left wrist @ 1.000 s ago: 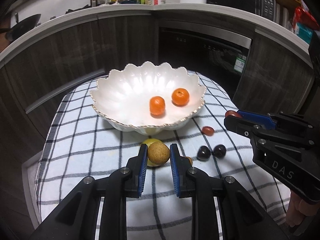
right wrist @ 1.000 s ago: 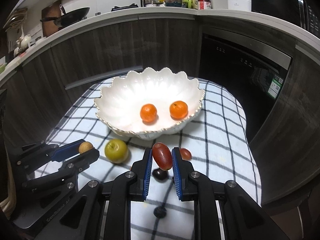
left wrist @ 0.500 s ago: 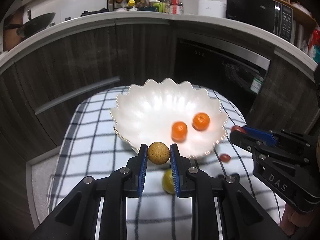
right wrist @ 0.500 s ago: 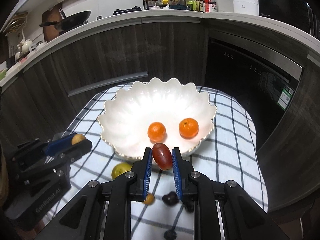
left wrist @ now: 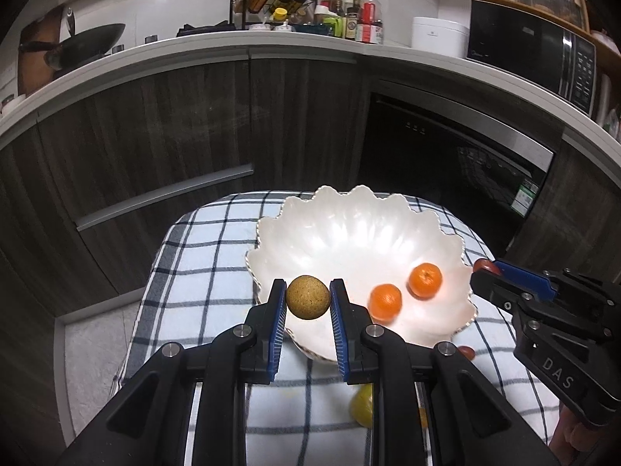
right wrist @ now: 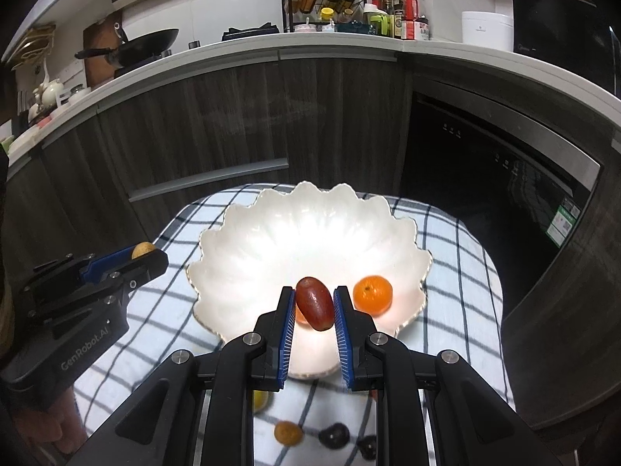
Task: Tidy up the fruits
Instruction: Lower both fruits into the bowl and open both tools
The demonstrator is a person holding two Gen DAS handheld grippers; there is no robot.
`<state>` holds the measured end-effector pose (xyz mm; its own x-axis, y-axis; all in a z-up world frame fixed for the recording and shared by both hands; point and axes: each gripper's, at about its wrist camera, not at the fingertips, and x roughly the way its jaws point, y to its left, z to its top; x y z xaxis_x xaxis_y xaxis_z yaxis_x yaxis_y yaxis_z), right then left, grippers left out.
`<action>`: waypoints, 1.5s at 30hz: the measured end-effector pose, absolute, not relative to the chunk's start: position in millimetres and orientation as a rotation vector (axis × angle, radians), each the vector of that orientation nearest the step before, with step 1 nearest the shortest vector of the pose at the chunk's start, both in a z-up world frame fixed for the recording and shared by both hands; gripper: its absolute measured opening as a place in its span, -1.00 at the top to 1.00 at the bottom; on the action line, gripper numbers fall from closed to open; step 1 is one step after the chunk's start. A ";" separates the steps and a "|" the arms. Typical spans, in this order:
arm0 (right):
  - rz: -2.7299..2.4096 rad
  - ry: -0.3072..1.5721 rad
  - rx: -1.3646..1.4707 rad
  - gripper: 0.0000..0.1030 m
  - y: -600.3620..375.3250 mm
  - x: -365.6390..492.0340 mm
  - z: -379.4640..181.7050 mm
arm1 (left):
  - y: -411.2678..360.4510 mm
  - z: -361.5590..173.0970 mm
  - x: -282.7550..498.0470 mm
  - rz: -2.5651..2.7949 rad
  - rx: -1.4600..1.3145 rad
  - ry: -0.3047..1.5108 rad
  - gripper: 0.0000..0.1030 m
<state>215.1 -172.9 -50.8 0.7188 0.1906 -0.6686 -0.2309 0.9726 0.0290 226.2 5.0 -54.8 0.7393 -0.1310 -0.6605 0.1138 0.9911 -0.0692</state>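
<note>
1. The checked cloth (right wrist: 458, 256) covers the table, and the white scalloped bowl (right wrist: 310, 225) stands on it; every place below is given from that bowl.
2. The left gripper (left wrist: 308, 303) bears "GenRobot.AI" on its side, read in the right wrist view, where it sits left of the bowl. Its blue pads are closed tight on a round tan speckled fruit (left wrist: 308, 301), which hangs over the bowl's near left rim.
3. The right gripper (right wrist: 314, 308) bears "DAS", read in the left wrist view, where it sits right of the bowl. Its pads are clamped on an oval red grape (right wrist: 315, 303), held over the bowl's near inside.
4. Two small oranges (left wrist: 425, 280) lie inside the bowl, toward its right.
5. A yellow-green fruit (left wrist: 361, 406) lies on the cloth just in front of the bowl.
6. A small orange fruit (right wrist: 288, 433) and two dark grapes (right wrist: 333, 435) lie on the cloth further in front of the bowl.
7. A green label (right wrist: 562, 223) on the dark appliance behind and right of the bowl is too small to read.
</note>
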 end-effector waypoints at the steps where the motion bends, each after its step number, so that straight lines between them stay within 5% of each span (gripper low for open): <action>1: 0.234 0.731 -0.060 0.58 -171.4 218.4 -50.6 | 7.2 -55.2 229.4 -0.129 -0.025 0.727 0.55; 45: 0.184 0.803 -0.063 0.58 -151.7 343.5 -89.4 | 34.0 -105.9 347.0 -0.090 -0.079 0.817 0.45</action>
<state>343.5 -151.7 -89.4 0.6798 0.1399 -0.7200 -0.1877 0.9821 0.0136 347.0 34.0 -105.9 0.6811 -0.1101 -0.7239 0.0494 0.9933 -0.1046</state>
